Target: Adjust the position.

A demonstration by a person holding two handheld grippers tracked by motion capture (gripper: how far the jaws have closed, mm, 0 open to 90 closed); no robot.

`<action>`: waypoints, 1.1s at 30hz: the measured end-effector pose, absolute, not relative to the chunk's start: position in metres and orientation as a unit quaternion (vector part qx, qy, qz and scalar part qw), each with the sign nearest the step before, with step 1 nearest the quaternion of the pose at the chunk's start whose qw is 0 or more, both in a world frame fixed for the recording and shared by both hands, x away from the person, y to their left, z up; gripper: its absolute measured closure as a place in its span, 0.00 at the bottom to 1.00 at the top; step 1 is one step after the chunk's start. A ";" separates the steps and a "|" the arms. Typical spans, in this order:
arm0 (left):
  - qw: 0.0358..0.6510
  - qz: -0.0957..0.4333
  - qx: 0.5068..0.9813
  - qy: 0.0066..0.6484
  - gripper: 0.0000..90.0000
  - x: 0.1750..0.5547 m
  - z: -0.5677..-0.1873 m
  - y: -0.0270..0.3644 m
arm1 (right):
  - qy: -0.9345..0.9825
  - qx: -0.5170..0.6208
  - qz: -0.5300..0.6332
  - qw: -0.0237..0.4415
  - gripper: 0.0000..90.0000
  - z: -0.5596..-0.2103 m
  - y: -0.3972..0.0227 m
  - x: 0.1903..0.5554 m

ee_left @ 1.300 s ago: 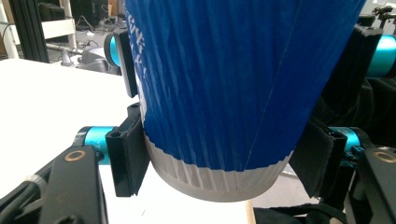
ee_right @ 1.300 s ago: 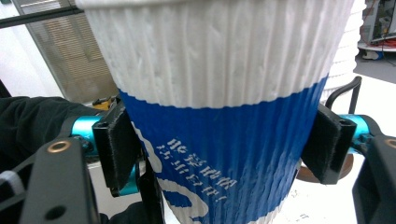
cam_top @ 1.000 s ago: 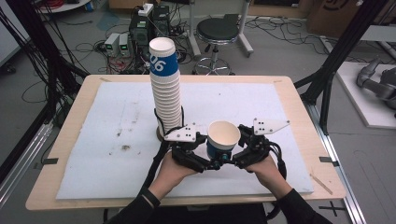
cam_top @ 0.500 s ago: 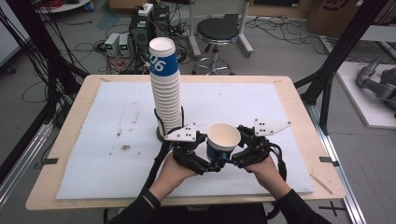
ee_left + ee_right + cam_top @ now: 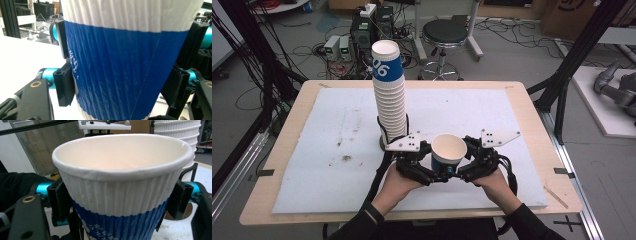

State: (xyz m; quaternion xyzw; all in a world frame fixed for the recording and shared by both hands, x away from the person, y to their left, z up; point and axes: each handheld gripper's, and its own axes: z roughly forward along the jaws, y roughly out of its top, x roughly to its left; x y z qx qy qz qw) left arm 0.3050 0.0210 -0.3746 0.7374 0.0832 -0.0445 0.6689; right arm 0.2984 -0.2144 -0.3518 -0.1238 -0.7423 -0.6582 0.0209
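Both grippers clamp one paper cup (image 5: 448, 152) between them near the table's (image 5: 532, 122) front edge: the left gripper (image 5: 424, 167), whose jaws have just been closing, grips the blue band, and the right gripper (image 5: 468, 167), jaws just widening, grips near the rim. Open tabletop lies left and right; the cup stack (image 5: 390, 97) stands just behind. The cup stands upright, mouth up.

A lab or workshop: beyond the grippers (image 5: 447, 172), past the wooden table (image 5: 532, 120), cables (image 5: 312, 50) sprawl over the grey floor around electronics boxes (image 5: 367, 30), a black stool (image 5: 444, 35) and black frame struts (image 5: 577, 55).
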 end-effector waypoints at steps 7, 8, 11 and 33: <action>0.663 -0.037 0.743 0.079 0.29 0.304 -0.377 0.019 | -0.734 -0.128 -0.667 0.028 0.20 -0.349 -0.216 0.299; 0.663 -0.035 0.744 0.077 0.29 0.304 -0.377 0.018 | -0.732 -0.130 -0.668 0.030 0.20 -0.348 -0.217 0.298; 0.663 -0.035 0.743 0.077 0.30 0.304 -0.378 0.018 | -0.731 -0.131 -0.669 0.032 0.20 -0.347 -0.217 0.298; 0.658 -0.001 0.747 0.097 0.18 0.307 -0.369 0.044 | -0.743 -0.129 -0.656 -0.014 0.23 -0.345 -0.227 0.300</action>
